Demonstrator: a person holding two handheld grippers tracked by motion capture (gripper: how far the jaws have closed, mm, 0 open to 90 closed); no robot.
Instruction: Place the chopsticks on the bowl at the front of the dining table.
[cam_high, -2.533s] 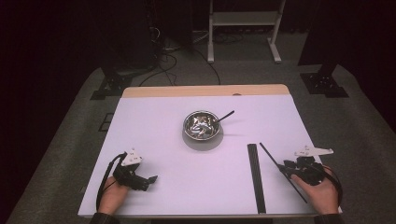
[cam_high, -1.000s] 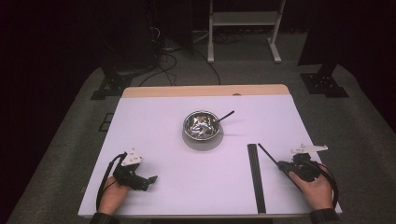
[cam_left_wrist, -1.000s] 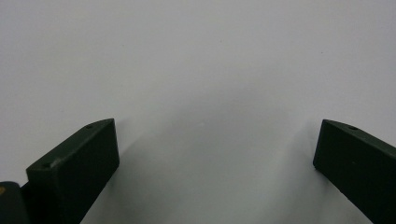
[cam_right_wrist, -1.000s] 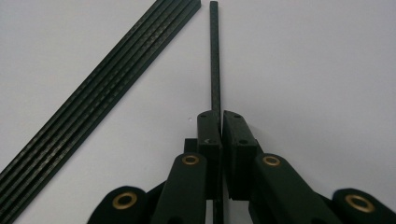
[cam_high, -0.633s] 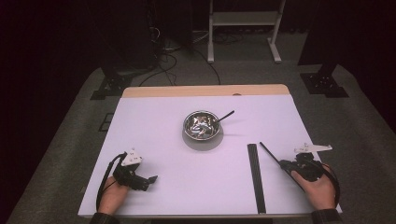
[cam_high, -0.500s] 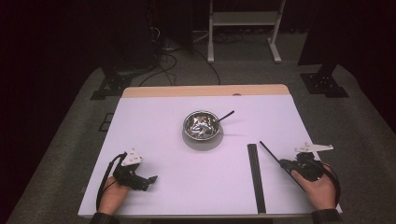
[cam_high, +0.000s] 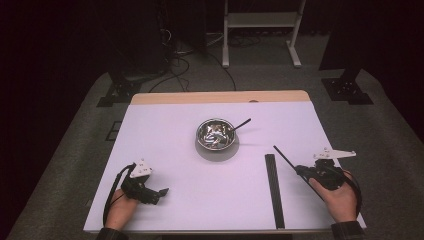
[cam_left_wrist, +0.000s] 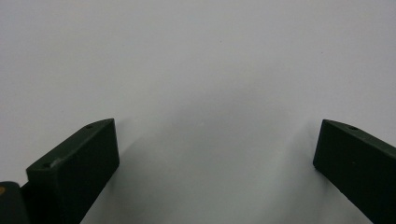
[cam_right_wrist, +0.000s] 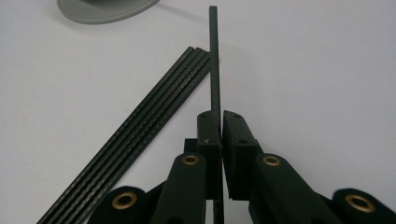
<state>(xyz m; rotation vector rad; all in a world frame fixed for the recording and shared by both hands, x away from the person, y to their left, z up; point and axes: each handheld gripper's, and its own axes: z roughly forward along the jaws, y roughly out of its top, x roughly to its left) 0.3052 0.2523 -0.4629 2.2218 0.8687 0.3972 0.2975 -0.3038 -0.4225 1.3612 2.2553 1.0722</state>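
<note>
Black rod (cam_right_wrist: 214, 60) pinched between right gripper (cam_right_wrist: 220, 116) fingers (cam_right_wrist: 208, 133) — tip seemingly raised

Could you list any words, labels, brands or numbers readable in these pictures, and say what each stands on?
None: there is no readable text.
The white table, the metal bowl, the black sticks, the left gripper and the right gripper bear no visible writing.

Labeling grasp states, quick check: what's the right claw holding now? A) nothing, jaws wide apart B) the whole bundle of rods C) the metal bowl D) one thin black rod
D: in the right gripper view the right claw has its jaws closed on a single thin black rod, while the bundle of rods lies on the table beside it.
</note>
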